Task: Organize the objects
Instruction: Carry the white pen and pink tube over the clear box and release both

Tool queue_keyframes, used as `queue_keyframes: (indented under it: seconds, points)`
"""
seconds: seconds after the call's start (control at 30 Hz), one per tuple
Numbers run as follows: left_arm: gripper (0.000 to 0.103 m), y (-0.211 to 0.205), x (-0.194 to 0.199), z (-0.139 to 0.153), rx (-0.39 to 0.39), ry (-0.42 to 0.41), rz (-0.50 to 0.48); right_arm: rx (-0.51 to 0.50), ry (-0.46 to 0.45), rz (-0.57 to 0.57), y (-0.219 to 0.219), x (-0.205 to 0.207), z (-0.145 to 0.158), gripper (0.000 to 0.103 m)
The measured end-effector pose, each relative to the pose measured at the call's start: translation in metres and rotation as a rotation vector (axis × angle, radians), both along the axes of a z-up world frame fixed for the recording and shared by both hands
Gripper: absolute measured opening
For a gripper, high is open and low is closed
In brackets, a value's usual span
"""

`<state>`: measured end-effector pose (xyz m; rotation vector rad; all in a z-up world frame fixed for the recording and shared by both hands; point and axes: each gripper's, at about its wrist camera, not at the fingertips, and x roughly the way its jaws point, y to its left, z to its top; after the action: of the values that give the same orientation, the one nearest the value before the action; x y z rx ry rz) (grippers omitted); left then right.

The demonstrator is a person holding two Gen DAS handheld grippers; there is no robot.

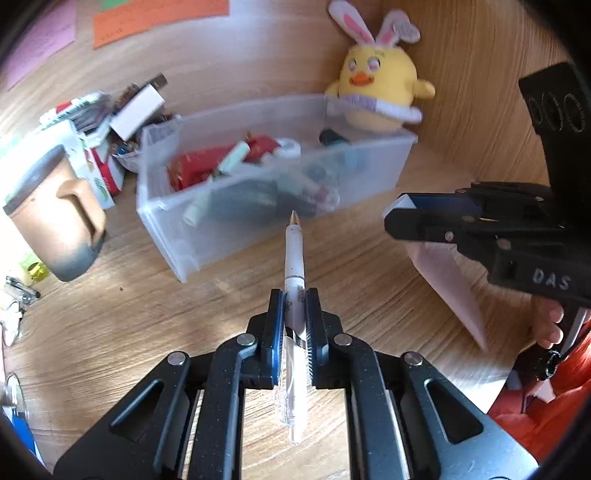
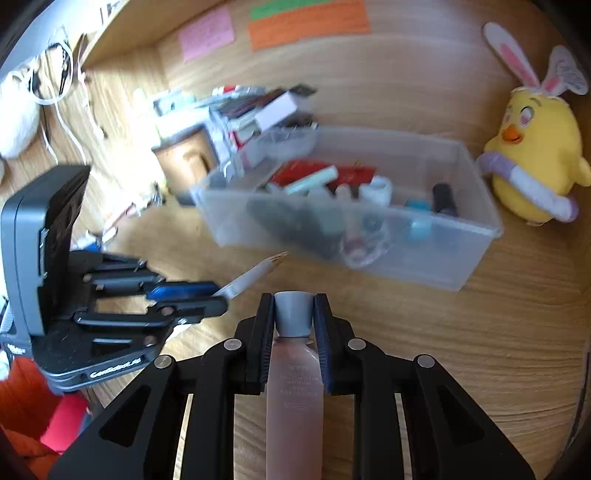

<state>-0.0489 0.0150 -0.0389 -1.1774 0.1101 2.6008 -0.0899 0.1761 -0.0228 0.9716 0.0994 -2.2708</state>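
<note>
My left gripper [image 1: 294, 301] is shut on a white pen [image 1: 294, 254] with a gold tip, pointing at the clear plastic bin [image 1: 192, 225], which holds several small items. The pen also shows in the right wrist view [image 2: 255, 275], held by the left gripper [image 2: 218, 299]. My right gripper [image 2: 293, 306] is shut on a pink tube with a grey cap [image 2: 293, 373], short of the bin [image 2: 476, 254]. In the left wrist view the right gripper [image 1: 402, 216] holds the tube [image 1: 447, 280] at the right.
A yellow chick plush [image 1: 378, 88] with bunny ears stands behind the bin's right end. A tan mug [image 1: 55, 218] and a pile of boxes [image 1: 110, 122] lie left of the bin. Coloured notes [image 2: 308, 22] hang on the wooden back wall.
</note>
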Motion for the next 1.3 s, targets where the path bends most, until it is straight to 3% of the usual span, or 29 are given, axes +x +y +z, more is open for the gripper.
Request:
queue_keyframes:
  seconds: [0.47, 0.77, 1.3]
  points:
    - [0.010, -0.010, 0.001, 0.048, 0.117, 0.143, 0.058, -0.124, 0.110, -0.095, 0.026, -0.012, 0.052, 0.019]
    - [0.010, -0.013, -0.002, 0.071, 0.134, 0.200, 0.069, -0.169, 0.179, -0.114, 0.032, -0.011, 0.079, 0.019]
    - [0.010, -0.024, -0.056, 0.088, 0.126, 0.190, 0.100, -0.179, 0.325, -0.187, 0.033, -0.034, 0.127, 0.019]
